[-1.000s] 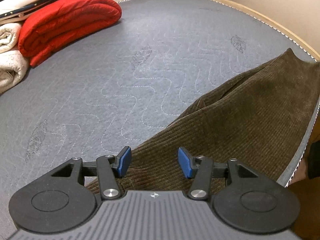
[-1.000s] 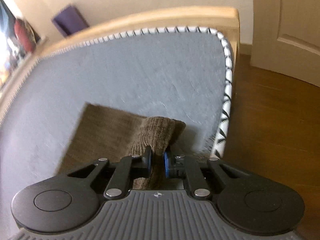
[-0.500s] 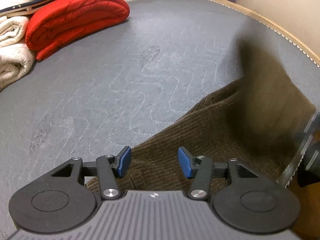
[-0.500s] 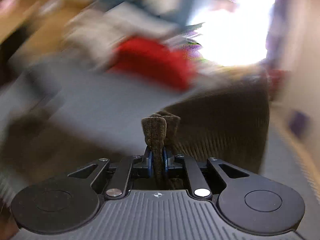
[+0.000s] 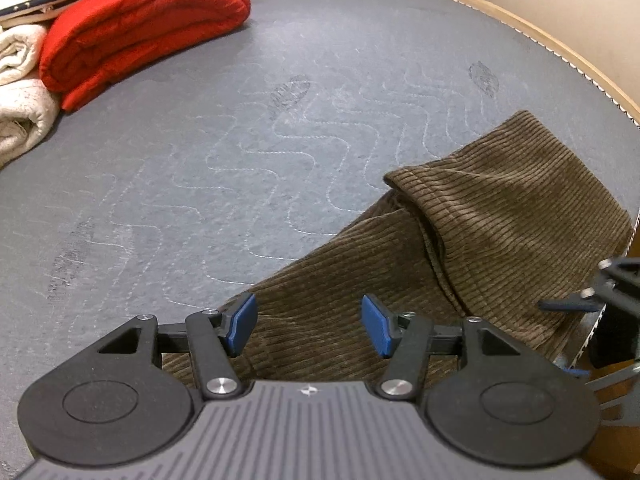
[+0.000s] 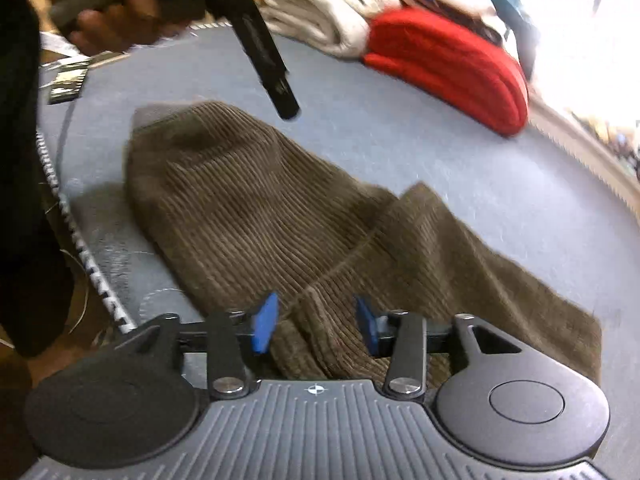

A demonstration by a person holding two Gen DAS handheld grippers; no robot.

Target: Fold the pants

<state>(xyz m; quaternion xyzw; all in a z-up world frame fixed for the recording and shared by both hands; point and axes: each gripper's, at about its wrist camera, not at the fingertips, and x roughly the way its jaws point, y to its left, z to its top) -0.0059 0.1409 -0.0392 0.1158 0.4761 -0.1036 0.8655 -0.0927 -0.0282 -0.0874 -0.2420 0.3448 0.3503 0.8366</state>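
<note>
Brown corduroy pants (image 5: 472,240) lie on the grey quilted mattress (image 5: 240,152), folded over on themselves with one layer on top of another. They also show in the right wrist view (image 6: 280,216). My left gripper (image 5: 308,326) is open and empty, its blue pads just above the near part of the pants. My right gripper (image 6: 316,326) is open, its pads on either side of a ridge of the cloth without clamping it. The right gripper shows at the right edge of the left wrist view (image 5: 600,300), and the left gripper shows at the top of the right wrist view (image 6: 264,48).
A folded red blanket (image 5: 136,28) and cream blankets (image 5: 20,92) are stacked at the far left of the mattress. The mattress edge with white piping (image 6: 80,244) runs close to the pants. A wooden bed frame (image 5: 560,48) borders the far side.
My right gripper swung the held pant end over onto the rest of the pants and opened, letting it go. The left gripper stayed open in place.
</note>
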